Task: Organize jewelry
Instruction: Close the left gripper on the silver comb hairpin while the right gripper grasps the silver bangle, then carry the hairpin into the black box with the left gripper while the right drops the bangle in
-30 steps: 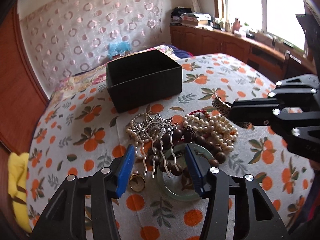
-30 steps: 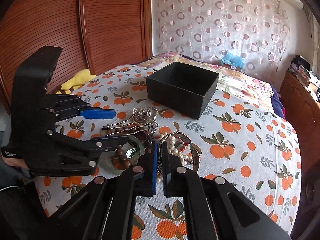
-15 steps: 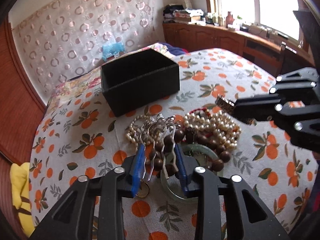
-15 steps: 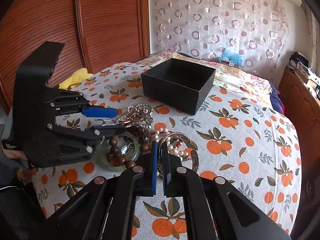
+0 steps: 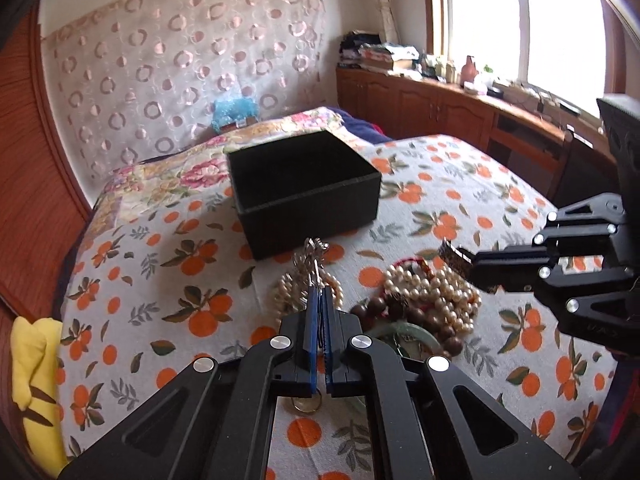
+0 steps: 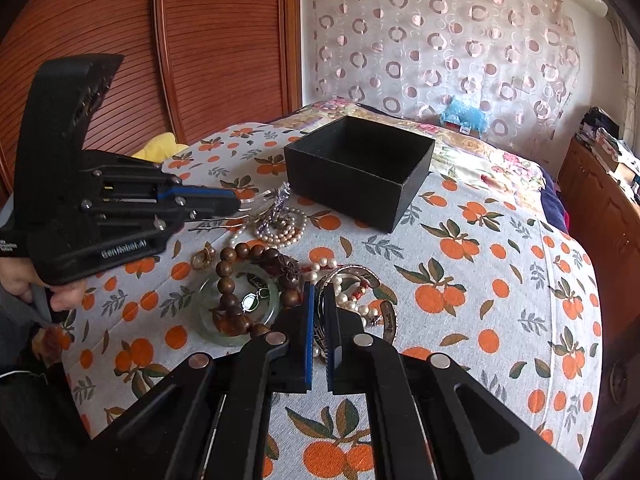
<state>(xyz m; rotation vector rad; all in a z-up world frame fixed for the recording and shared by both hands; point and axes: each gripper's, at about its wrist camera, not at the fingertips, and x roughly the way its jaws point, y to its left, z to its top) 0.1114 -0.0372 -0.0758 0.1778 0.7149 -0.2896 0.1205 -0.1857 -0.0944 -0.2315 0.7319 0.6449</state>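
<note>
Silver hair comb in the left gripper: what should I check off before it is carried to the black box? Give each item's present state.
1. Left gripper shut on the silver hair comb: ok; its jaws have just been closing, and the comb's prongs sit between the pads.
2. Comb lifted free of the pearl necklace: cannot tell; its ornate head hangs close above the pearls.
3. Black box open and empty: ok, no lid, nothing seen inside.
4. Path to the box free: ok, only bedspread lies between.
5. Right gripper out of the way: ok, it sits apart, shut on a metal bangle.
</note>
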